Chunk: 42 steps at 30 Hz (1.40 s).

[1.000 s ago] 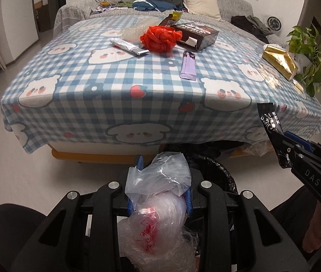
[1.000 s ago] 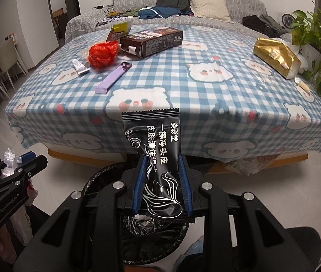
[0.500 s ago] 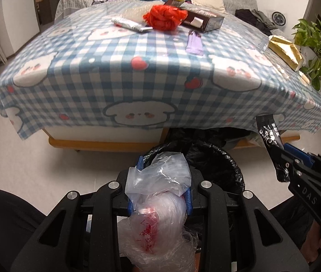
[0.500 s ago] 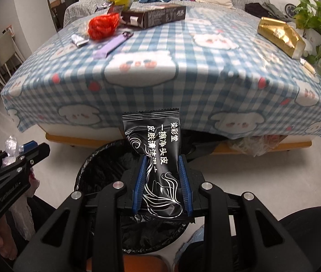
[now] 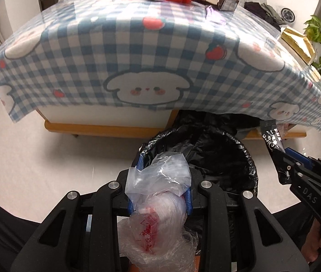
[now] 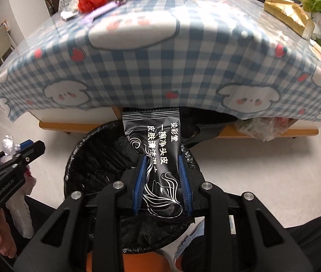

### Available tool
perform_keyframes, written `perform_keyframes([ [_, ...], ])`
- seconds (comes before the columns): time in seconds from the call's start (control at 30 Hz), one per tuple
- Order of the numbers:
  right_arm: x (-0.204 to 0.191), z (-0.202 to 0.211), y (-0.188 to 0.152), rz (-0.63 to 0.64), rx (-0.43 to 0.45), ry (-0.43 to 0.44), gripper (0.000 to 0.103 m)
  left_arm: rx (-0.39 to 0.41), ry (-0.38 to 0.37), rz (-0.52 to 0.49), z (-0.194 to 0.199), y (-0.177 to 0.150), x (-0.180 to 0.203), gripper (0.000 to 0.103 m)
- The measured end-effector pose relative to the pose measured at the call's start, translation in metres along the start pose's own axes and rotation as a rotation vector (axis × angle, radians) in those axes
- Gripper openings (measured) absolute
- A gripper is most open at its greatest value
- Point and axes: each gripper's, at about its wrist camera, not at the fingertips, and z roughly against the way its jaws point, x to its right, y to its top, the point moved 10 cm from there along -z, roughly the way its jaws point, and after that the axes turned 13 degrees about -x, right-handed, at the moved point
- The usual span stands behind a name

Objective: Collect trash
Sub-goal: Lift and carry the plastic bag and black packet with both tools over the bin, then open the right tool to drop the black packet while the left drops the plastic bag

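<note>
Blue gingham bear-print tablecloth (image 5: 137, 52) fills upper frame above pale floor (image 5: 47, 158). Left gripper (image 5: 164, 181) clamps a clear plastic bag (image 5: 160, 195); right gripper (image 6: 162, 181), marked "DAS", clamps a black sachet (image 6: 158, 149) with Chinese lettering.

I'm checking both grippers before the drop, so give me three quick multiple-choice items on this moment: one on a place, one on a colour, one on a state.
1. Where is the bin?
A. on the table
B. on the floor by the table's near edge
C. on the sofa

2. What colour is the sachet in the right gripper?
A. black with white print
B. gold
C. purple

3. How is the left gripper?
A. open and empty
B. shut on a clear plastic bag
C. shut on the red bag

Answers: 1 B, its black liner shows below the hanging tablecloth. 2 A, the white lettering is plain. 3 B, the blue pads pinch the crumpled film.
</note>
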Motion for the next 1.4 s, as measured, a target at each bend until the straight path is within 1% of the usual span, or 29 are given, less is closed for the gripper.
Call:
perform_keyframes([
  [0.17, -0.011, -0.018, 0.001, 0.023, -0.031, 0.006, 0.028, -0.013, 0.003, 0.004, -0.010, -0.005, -0.003, 0.030],
  [0.47, -0.036, -0.030, 0.005, 0.075, -0.044, 0.018, 0.028, -0.010, 0.004, 0.031, -0.015, -0.004, -0.014, 0.030],
  [0.57, -0.042, -0.028, 0.008, 0.090, -0.033, 0.024, 0.035, -0.012, 0.008, 0.036, -0.016, -0.002, -0.016, 0.030],
  [0.63, -0.043, -0.026, 0.010, 0.091, -0.026, 0.024, 0.043, -0.015, 0.011, 0.034, -0.017, -0.001, -0.015, 0.030],
  [0.7, -0.044, -0.025, 0.011, 0.094, -0.022, 0.028, 0.046, -0.015, 0.010, 0.029, -0.017, 0.000, -0.013, 0.030],
  [0.73, -0.044, -0.025, 0.011, 0.095, -0.020, 0.029, 0.051, -0.014, 0.011, 0.026, -0.016, 0.001, -0.012, 0.030],
  [0.77, -0.043, -0.024, 0.012, 0.093, -0.017, 0.026, 0.053, -0.012, 0.013, 0.024, -0.016, 0.002, -0.011, 0.030],
  [0.83, -0.041, -0.023, 0.013, 0.090, -0.011, 0.028, 0.062, -0.010, 0.013, 0.020, -0.015, 0.004, -0.008, 0.030],
  [0.87, -0.040, -0.023, 0.013, 0.089, -0.009, 0.030, 0.064, -0.012, 0.011, 0.018, -0.016, 0.004, -0.006, 0.030],
  [0.93, -0.037, -0.021, 0.014, 0.085, 0.002, 0.022, 0.075, -0.014, 0.011, 0.010, -0.016, 0.005, -0.003, 0.030],
  [1.1, -0.021, -0.007, 0.021, 0.066, 0.059, 0.007, 0.091, -0.014, 0.007, -0.019, -0.017, 0.009, 0.013, 0.030],
  [1.23, 0.002, 0.001, 0.024, 0.032, 0.088, -0.003, 0.096, -0.018, 0.001, -0.039, -0.020, 0.011, 0.027, 0.030],
  [1.4, 0.027, 0.004, 0.025, -0.013, 0.096, -0.012, 0.096, -0.023, -0.010, -0.073, -0.024, 0.014, 0.050, 0.030],
])
